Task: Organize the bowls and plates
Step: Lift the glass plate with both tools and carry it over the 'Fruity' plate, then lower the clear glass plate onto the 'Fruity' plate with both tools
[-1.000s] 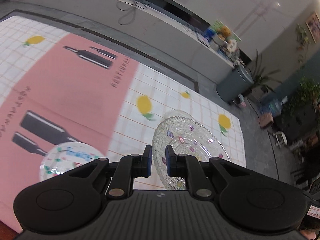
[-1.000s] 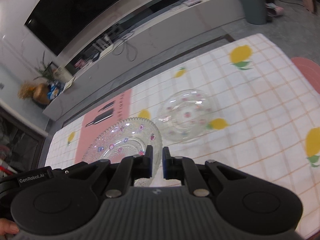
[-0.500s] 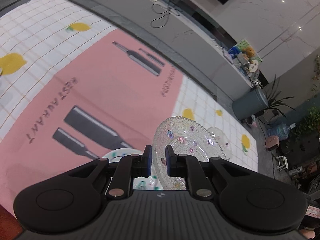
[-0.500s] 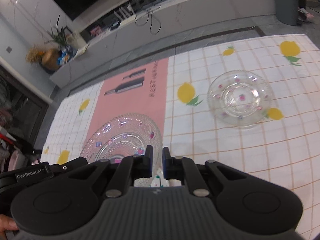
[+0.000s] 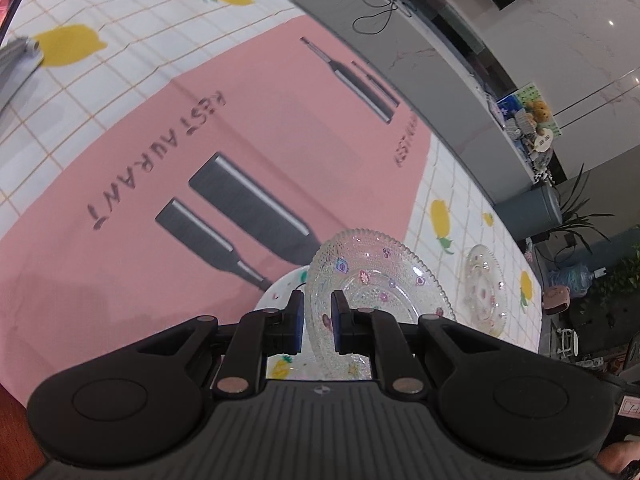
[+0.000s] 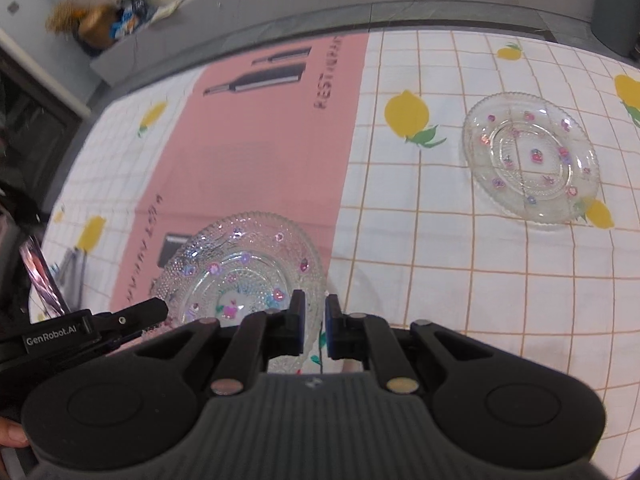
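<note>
A large clear glass plate (image 5: pixel 380 276) with small coloured flowers is held between both grippers, one on each side of its rim. My left gripper (image 5: pixel 317 322) is shut on its rim. My right gripper (image 6: pixel 314 322) is shut on the opposite rim of the same plate (image 6: pixel 240 264). Under the plate lies a white plate with a colourful print (image 5: pixel 280 292), mostly hidden. A second, smaller clear glass plate (image 6: pixel 530 162) lies on the tablecloth to the right; it also shows in the left wrist view (image 5: pixel 484 286).
The table carries a white checked cloth with lemons (image 6: pixel 440 240) and a pink mat printed with bottles (image 5: pixel 200 152). A grey low bench (image 6: pixel 360 4) runs beyond the far table edge. A shiny object (image 6: pixel 40 276) stands at the left.
Both grippers have carried the large glass plate leftward over the pink mat and down over the white printed plate. The smaller glass plate now lies farther to the right.
</note>
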{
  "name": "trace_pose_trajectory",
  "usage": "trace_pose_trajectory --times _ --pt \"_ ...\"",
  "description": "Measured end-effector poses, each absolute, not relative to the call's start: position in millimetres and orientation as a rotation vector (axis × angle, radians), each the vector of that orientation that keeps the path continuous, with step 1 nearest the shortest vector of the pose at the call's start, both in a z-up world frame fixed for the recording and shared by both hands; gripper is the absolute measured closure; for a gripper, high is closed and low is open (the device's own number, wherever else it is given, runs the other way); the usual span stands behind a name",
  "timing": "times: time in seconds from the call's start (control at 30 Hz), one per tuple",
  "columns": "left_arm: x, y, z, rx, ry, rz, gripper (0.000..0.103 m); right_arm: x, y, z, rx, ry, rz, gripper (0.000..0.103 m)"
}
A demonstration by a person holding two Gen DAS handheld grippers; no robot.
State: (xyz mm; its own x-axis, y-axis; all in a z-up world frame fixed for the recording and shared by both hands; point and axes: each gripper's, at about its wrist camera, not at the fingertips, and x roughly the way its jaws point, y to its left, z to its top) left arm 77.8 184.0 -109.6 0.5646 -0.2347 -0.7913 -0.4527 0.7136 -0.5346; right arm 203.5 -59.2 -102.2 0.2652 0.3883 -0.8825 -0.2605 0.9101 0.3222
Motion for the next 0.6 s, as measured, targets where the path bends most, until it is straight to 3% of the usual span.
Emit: trace_pose_trajectory --times 0.6 --pt "76.8 170.0 -133.1 -0.681 1.055 0.151 0.088 211.3 -33.2 -135.7 -0.105 1.363 0.393 0.096"
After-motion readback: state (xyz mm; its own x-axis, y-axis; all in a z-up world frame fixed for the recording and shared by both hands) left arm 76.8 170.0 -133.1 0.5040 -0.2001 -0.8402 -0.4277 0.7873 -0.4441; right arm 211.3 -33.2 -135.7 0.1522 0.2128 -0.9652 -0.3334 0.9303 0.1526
